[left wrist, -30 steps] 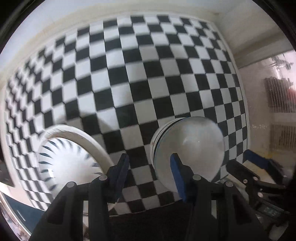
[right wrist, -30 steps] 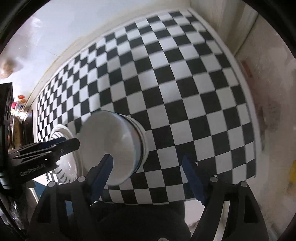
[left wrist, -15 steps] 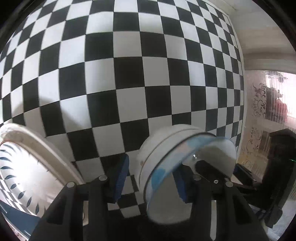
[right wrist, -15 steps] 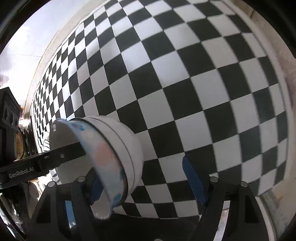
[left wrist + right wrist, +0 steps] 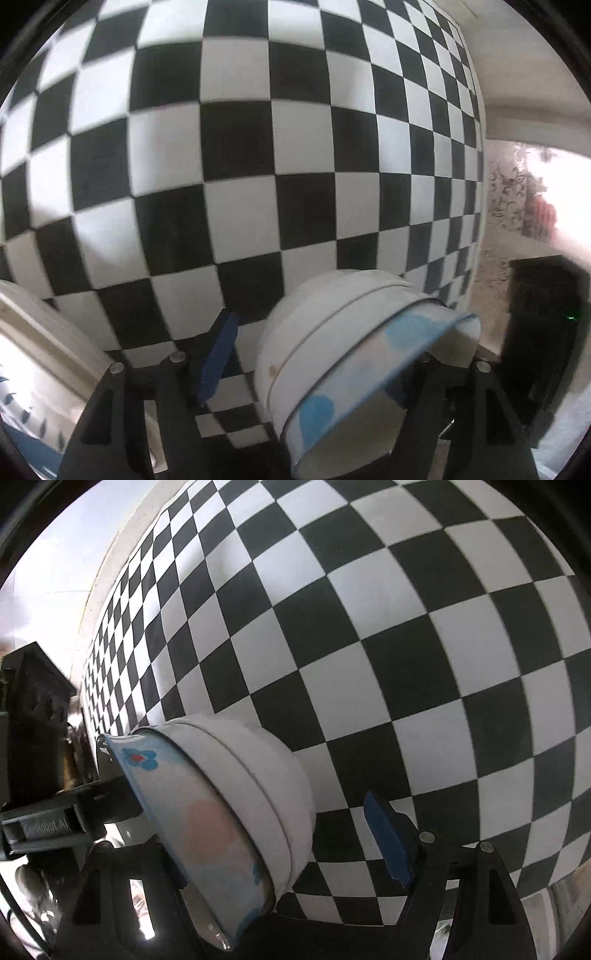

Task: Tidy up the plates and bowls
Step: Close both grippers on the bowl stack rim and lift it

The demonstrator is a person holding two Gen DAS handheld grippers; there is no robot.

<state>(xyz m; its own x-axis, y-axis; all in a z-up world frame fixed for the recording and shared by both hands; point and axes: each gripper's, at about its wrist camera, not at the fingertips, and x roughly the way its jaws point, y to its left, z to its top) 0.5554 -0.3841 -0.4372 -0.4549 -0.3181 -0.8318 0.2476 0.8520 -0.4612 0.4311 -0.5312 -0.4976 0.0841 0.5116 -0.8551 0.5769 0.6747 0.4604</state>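
A stack of nested bowls (image 5: 332, 332) stands on the black-and-white checked cloth; the top bowl (image 5: 373, 376) has blue and pink blotches and sits tilted. In the left wrist view the stack lies between my left gripper's (image 5: 321, 365) open blue-padded fingers (image 5: 218, 358); the right finger is hidden behind the bowl. In the right wrist view the same stack (image 5: 251, 786) sits between my right gripper's (image 5: 280, 845) open fingers, with the right pad (image 5: 388, 838) apart from it. The left finger is hidden behind the painted bowl (image 5: 199, 823).
A white plate (image 5: 40, 354) with dark leaf marks lies at the lower left in the left wrist view. The checked cloth (image 5: 258, 155) ends at a pale edge on the right. The other gripper's black body (image 5: 40, 812) shows at left in the right wrist view.
Both grippers have moved down and in close around the bowl stack. The painted top bowl, first seen flat, now shows tilted at the stack's near side.
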